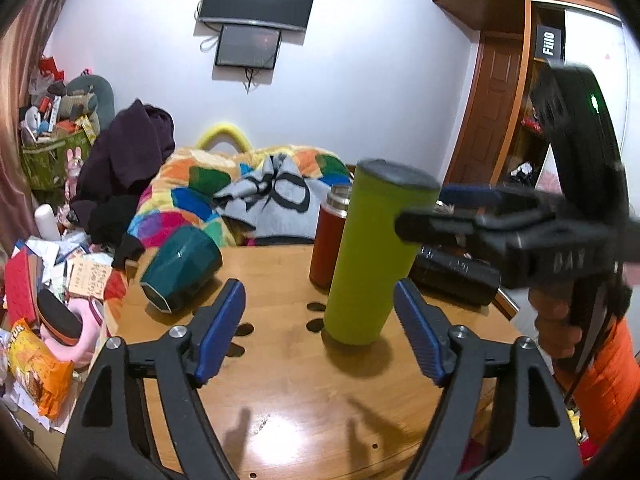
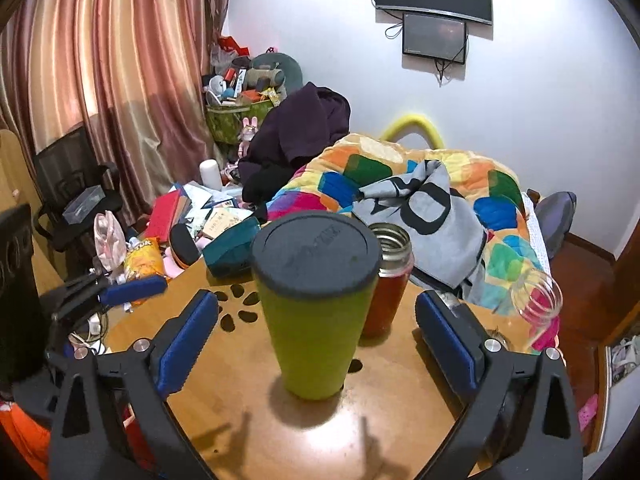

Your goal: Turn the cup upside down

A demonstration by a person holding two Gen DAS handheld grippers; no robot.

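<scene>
A tall lime-green cup [image 1: 370, 256] with a dark grey end on top stands on the round wooden table [image 1: 288, 392]; it also shows in the right wrist view [image 2: 316, 312]. My left gripper [image 1: 320, 332] is open, its blue pads level with the cup's base, the cup just ahead and to the right. My right gripper [image 2: 316, 344] is open with the cup standing between its fingers, not touched. The right gripper also shows from the side in the left wrist view [image 1: 448, 212], near the cup's top.
A red flask [image 1: 330, 236] with a steel neck stands right behind the cup. A dark teal cup [image 1: 180, 268] lies on its side at the table's left. A black cylinder [image 1: 456, 276] lies at the right. A clear jar [image 2: 536, 300] is at the table's right edge. Clutter and a colourful quilt [image 2: 400, 188] lie beyond.
</scene>
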